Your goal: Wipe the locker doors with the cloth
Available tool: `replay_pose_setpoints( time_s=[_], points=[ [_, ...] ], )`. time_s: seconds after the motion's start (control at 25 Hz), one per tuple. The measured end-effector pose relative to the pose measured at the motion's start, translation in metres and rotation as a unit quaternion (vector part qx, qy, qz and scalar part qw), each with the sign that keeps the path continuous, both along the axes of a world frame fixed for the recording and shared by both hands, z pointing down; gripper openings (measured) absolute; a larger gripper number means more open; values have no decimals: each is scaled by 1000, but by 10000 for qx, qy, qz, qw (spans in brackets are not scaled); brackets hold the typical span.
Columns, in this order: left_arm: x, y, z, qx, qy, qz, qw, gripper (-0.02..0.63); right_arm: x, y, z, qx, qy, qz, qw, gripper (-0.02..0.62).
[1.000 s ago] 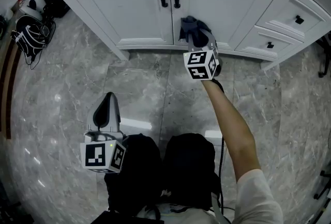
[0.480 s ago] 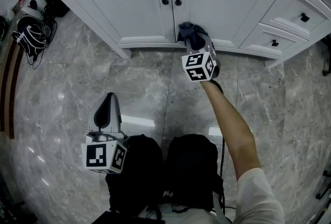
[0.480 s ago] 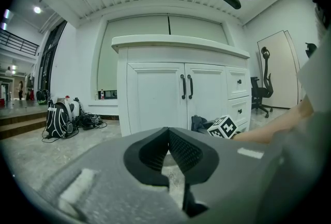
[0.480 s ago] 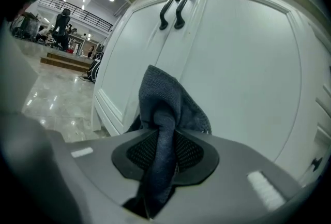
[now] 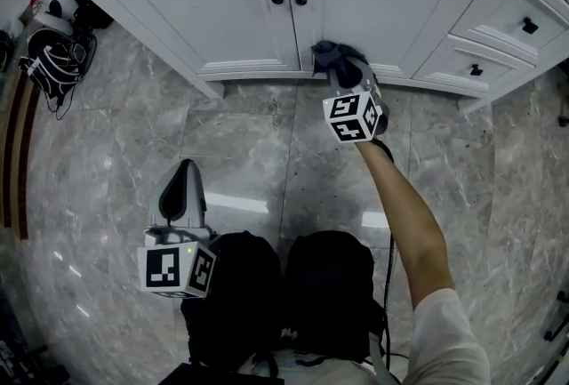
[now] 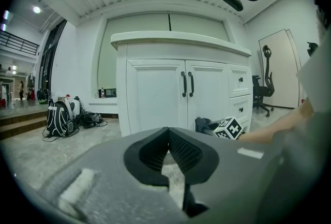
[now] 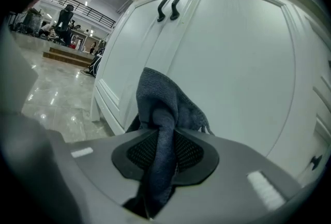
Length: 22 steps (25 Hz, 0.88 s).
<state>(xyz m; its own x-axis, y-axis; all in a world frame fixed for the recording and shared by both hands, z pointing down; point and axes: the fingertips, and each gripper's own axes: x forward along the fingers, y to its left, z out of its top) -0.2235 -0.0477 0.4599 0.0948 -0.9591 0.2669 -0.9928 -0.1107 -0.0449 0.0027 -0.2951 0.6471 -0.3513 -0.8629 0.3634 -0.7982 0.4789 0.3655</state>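
Two grippers: my right gripper [image 7: 164, 149] has its jaws clamped on the cloth [image 7: 160, 99], which bunches past the tips against the door [image 7: 238, 57] just ahead. My left gripper [image 6: 168, 153] has its jaws together on nothing, with the doors far ahead.

Right gripper [image 7: 164, 151] holding a dark blue-grey cloth [image 7: 161, 101] at a white cabinet door [image 7: 238, 68]

The jaws are closed on the cloth, which bunches up above them, close against the lower part of the door. Two black handles [image 7: 173, 1] sit higher up, where the two doors meet. A glossy marble floor [image 7: 49, 101] lies at the left.
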Motion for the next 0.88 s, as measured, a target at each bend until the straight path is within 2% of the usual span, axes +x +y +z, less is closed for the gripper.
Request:
replay_pose_setpoints(
  time_s=[0.6,0.8,0.88],
  points=[
    [23,-4,-2,-25,-69,117,9999,2,117,-2,4,61,225,714,9972,83],
    [27,-3,-13,84,-160,52,9998,2,145,-1,3,61,329,809,9962,81],
    [26,0,-21,139,-212,-3,9997,2,153,2,6,-18,230,919,9955,80]
  ],
)
